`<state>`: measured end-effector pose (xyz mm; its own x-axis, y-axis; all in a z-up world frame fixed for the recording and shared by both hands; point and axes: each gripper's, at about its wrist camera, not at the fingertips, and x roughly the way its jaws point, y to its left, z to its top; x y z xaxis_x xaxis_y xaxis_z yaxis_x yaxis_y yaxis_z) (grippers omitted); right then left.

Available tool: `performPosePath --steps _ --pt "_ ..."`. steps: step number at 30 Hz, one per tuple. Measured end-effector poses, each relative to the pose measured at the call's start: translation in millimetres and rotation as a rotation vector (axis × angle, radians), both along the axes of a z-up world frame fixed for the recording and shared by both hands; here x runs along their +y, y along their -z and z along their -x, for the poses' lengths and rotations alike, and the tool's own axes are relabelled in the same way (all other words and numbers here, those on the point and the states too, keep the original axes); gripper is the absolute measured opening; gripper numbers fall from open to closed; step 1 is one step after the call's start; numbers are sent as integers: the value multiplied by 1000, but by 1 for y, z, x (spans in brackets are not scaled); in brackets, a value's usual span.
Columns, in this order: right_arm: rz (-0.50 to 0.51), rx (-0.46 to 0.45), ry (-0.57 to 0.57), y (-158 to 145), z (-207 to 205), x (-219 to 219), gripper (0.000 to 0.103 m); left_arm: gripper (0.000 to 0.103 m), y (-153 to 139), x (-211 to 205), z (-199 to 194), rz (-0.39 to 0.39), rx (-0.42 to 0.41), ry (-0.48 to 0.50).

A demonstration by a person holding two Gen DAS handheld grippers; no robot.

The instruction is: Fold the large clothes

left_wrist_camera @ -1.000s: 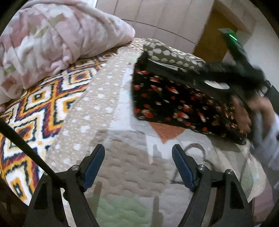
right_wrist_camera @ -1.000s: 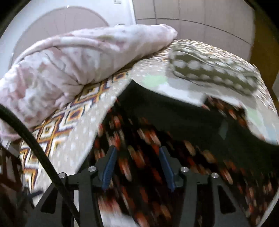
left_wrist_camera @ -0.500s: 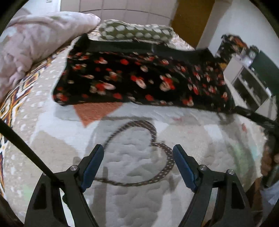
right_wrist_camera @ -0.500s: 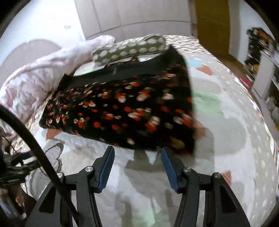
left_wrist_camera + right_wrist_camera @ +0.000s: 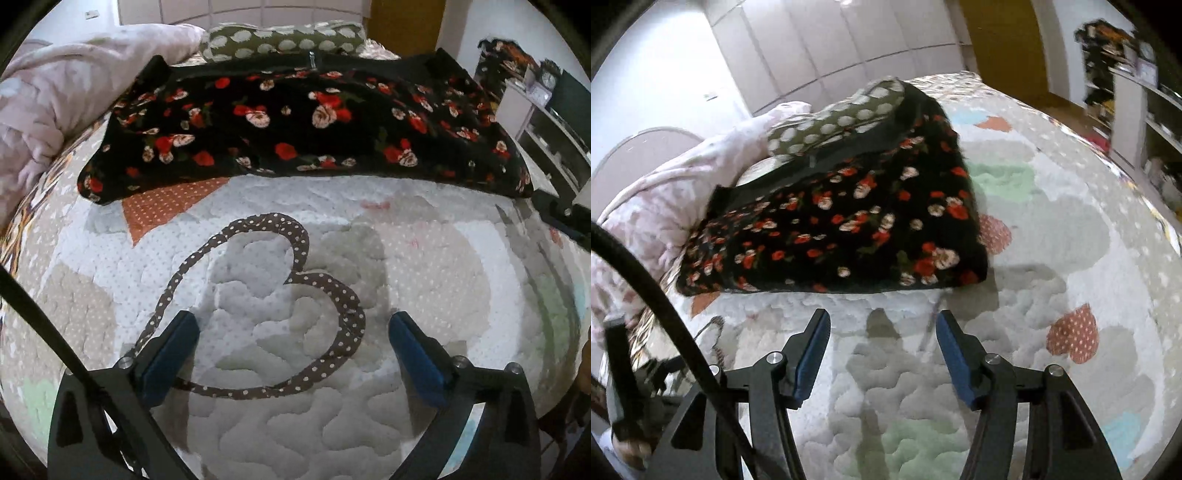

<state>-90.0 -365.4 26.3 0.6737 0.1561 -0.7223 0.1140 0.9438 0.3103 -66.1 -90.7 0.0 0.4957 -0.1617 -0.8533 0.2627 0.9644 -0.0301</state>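
Even indoor light, soft gripper shadows on quilt (image 5: 1015, 369); right view slightly motion-blurred; heavy fisheye warp, dark corners.

The dress (image 5: 303, 125) is black with red and white flowers. The quilt (image 5: 295, 424) is white with a brown dotted heart (image 5: 306, 240). The pillow (image 5: 284, 42) is green with white dots. The blanket (image 5: 55, 103) is pink.
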Motion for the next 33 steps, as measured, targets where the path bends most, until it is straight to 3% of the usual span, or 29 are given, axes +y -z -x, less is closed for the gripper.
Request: performPosePath --steps 14,33 --pt "47 44 7 18 11 30 65 103 3 4 8 22 -61 0" --pt "140 58 8 29 10 45 74 103 0 3 19 -9 -34 -71"
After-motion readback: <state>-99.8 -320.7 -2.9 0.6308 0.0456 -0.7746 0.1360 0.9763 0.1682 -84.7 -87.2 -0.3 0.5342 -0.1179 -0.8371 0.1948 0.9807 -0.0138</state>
